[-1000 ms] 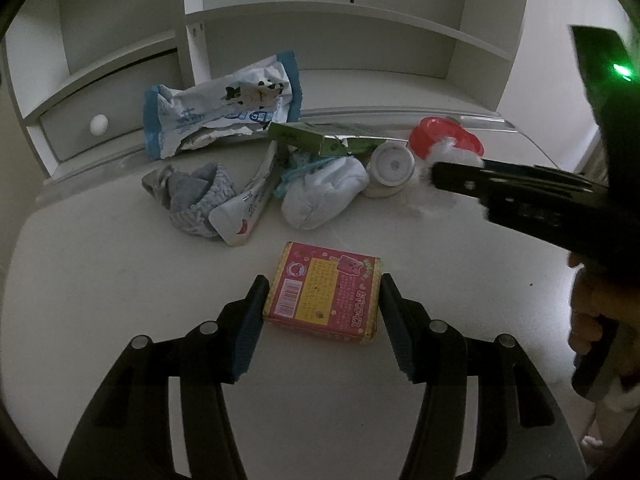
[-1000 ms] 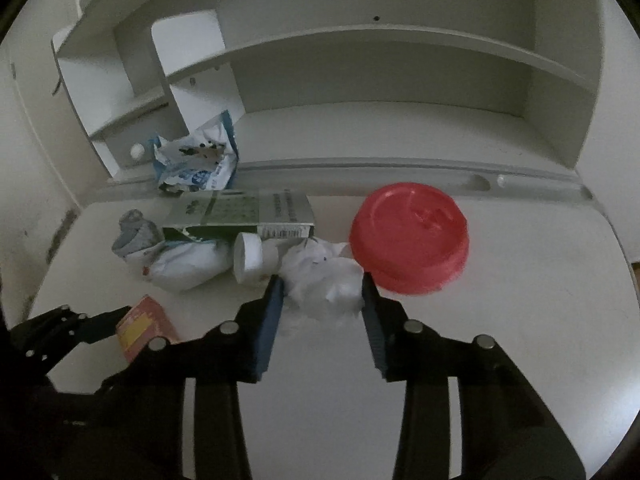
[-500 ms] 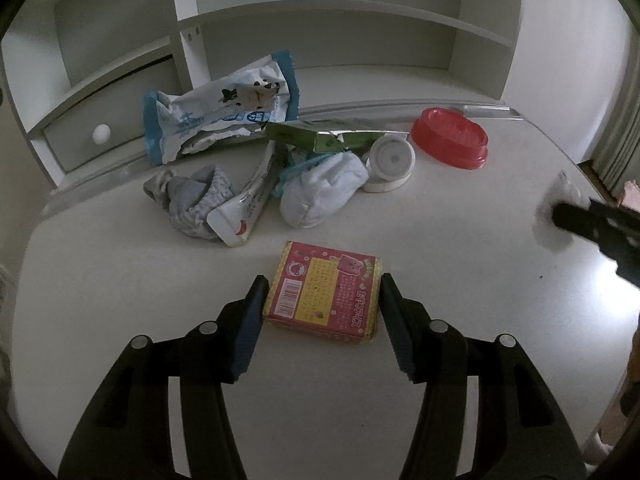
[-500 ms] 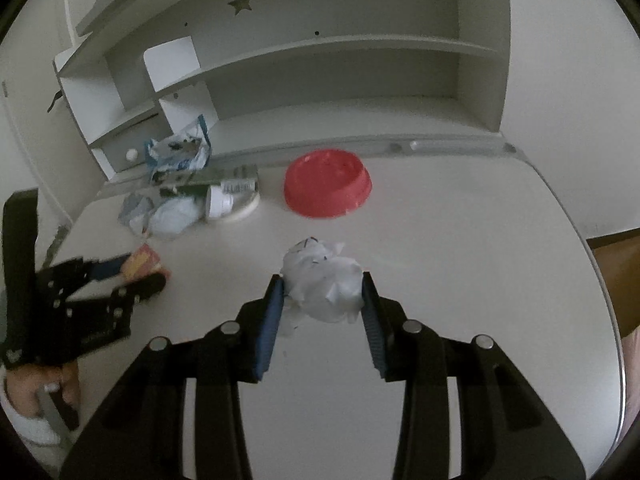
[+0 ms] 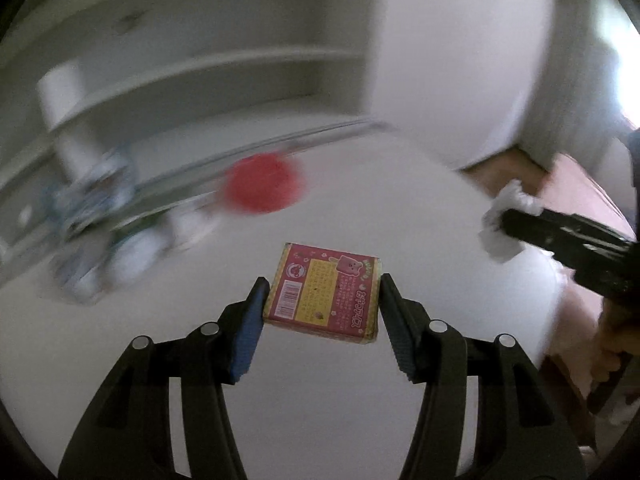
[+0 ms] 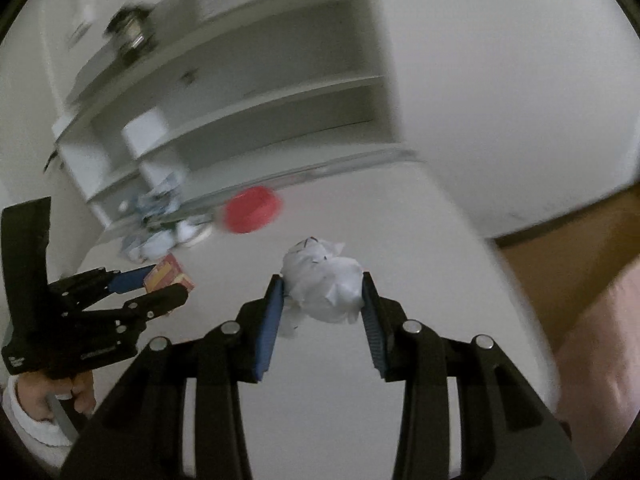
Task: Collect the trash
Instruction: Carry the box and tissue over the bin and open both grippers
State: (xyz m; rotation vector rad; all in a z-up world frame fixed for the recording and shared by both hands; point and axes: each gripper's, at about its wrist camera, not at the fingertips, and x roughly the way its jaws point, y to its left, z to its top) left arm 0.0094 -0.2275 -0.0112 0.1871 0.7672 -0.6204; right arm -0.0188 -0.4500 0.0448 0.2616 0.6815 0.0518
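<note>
Trash in both my grippers: my left gripper point(image 5: 322, 300) is clamped on a pink-and-yellow box point(image 5: 326, 290), pads on its two sides, box off the white desk point(image 5: 320, 400). My right gripper point(image 6: 322, 308) grips a crumpled white paper wad point(image 6: 324, 284), also lifted above the desk. In the left view the wad point(image 5: 502, 224) and the right gripper show past the desk's right edge side, blurred. In the right view the box point(image 6: 168, 276) sits in the left gripper point(image 6: 160, 286), left of the wad, with a hand point(image 6: 52, 396) in a white cuff on the handle. Red lid point(image 5: 262, 186) lies on the desk beyond the box, near the back rail. Left of the lid, a blurred heap of wrappers point(image 5: 100, 216), items not separable. White shelf unit point(image 6: 240, 92) stands behind the desk; white wall point(image 6: 500, 80) right of it; brown floor point(image 6: 560, 256) beyond the desk's right edge.
</note>
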